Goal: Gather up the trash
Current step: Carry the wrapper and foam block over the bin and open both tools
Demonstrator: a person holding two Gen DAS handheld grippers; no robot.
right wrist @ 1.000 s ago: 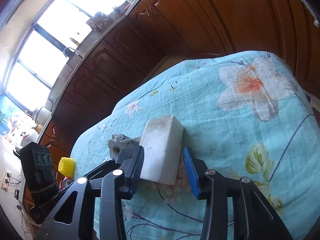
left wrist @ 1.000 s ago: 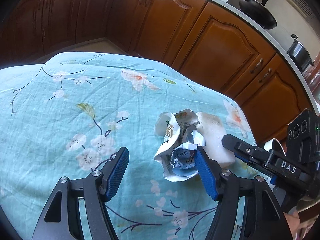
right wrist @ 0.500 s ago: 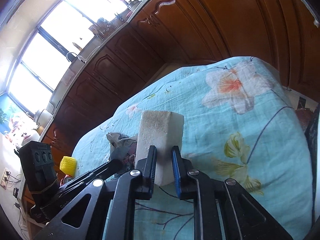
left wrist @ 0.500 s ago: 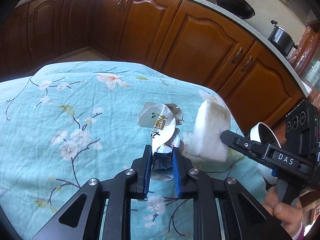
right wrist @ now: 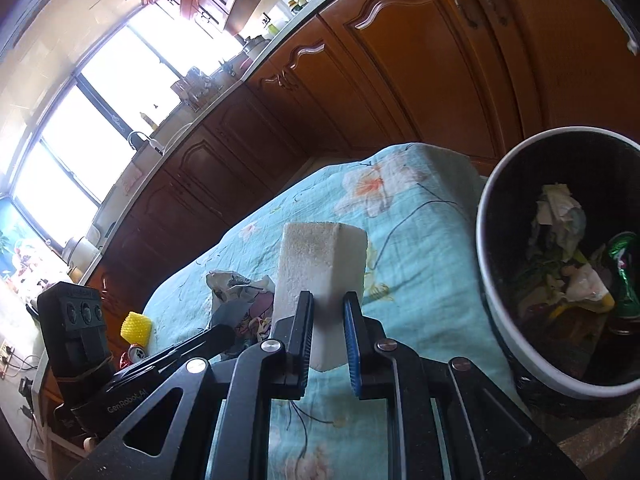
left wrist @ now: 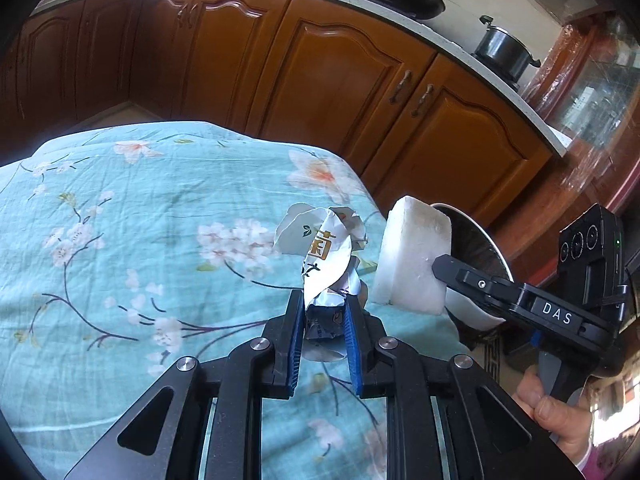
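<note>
My left gripper (left wrist: 323, 312) is shut on a crumpled white wrapper (left wrist: 322, 242) with printed characters, lifted above the floral cloth. To its right, my right gripper (right wrist: 327, 312) is shut on a white foam block (right wrist: 320, 264), which also shows in the left wrist view as the foam block (left wrist: 412, 256) held upright. Past the table's right edge stands a round bin (right wrist: 486, 248) with a pale rim, holding paper scraps and a green can. In the right wrist view the wrapper (right wrist: 232, 288) sits just left of the block.
A table under a turquoise floral cloth (left wrist: 140, 248) fills the foreground. Brown kitchen cabinets (left wrist: 328, 76) curve behind it, with a wok and a pot on the counter. A yellow ribbed object (right wrist: 136, 326) and a red can lie at the far left of the right wrist view.
Both grippers closed, the left on the wrapper and the right on the foam block, then lifted them off the cloth and carried them right toward the bin, which has come into view.
</note>
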